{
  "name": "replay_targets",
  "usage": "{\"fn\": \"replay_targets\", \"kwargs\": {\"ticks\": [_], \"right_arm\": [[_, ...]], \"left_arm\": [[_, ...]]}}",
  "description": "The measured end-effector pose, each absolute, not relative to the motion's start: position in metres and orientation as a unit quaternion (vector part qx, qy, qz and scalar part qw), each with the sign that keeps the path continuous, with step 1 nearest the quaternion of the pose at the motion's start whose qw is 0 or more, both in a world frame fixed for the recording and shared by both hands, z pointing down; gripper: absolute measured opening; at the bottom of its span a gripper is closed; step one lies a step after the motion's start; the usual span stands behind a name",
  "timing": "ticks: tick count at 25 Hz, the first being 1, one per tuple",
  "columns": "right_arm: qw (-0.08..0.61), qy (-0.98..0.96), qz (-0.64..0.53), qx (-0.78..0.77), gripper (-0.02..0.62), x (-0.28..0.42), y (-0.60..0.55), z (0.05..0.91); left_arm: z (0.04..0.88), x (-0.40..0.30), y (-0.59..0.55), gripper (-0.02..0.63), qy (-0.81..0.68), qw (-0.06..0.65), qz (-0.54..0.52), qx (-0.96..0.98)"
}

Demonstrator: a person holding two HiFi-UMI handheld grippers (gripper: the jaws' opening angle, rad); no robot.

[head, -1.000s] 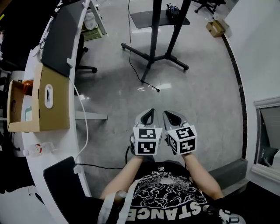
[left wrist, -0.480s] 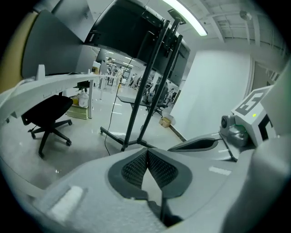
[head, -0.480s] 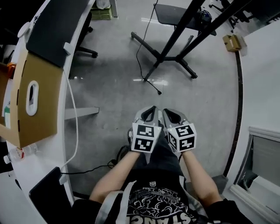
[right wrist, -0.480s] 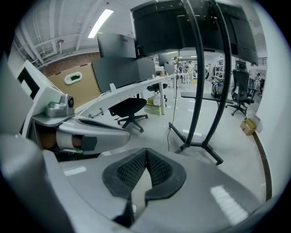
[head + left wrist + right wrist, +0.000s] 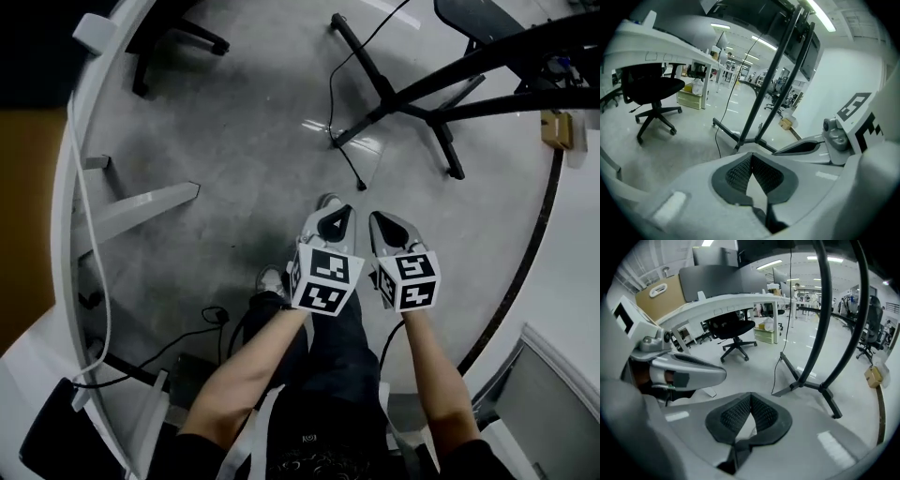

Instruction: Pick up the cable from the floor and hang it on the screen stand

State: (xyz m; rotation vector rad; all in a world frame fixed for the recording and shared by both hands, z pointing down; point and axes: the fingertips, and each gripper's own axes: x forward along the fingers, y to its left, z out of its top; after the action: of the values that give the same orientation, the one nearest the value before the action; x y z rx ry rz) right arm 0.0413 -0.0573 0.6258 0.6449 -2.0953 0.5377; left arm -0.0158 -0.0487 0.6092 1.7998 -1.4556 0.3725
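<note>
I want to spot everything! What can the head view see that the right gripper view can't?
Only the head view shows the person's arms, legs and a shoe. Only the right gripper view shows a chair's seat and the ceiling lights. Both show the stand, the cable trailing onto the floor, and the white desk.

A black office chair (image 5: 733, 329) beside a curved white desk (image 5: 740, 300), a cardboard box (image 5: 661, 295) on top

Black cable (image 5: 330, 103), black screen stand (image 5: 412, 94), pale grey speckled floor (image 5: 234, 141), black office chair (image 5: 651, 86), white desk (image 5: 670, 44).
</note>
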Motion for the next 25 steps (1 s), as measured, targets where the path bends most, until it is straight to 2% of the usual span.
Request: {"fn": "replay_targets", "kwargs": {"ticks": [15, 25], "right_arm": [[0.51, -0.816, 0.212, 0.173, 0.014, 0.034, -0.124, 0.892], [0.568, -0.79, 0.187, 0.136, 0.034, 0.054, -0.152, 1.042]], "left_arm": [[0.833, -0.041, -0.105, -0.002, -0.602, 0.434, 0.171, 0.648], [0.927, -0.044, -0.125, -0.002, -0.591, 0.424, 0.185, 0.66]]}}
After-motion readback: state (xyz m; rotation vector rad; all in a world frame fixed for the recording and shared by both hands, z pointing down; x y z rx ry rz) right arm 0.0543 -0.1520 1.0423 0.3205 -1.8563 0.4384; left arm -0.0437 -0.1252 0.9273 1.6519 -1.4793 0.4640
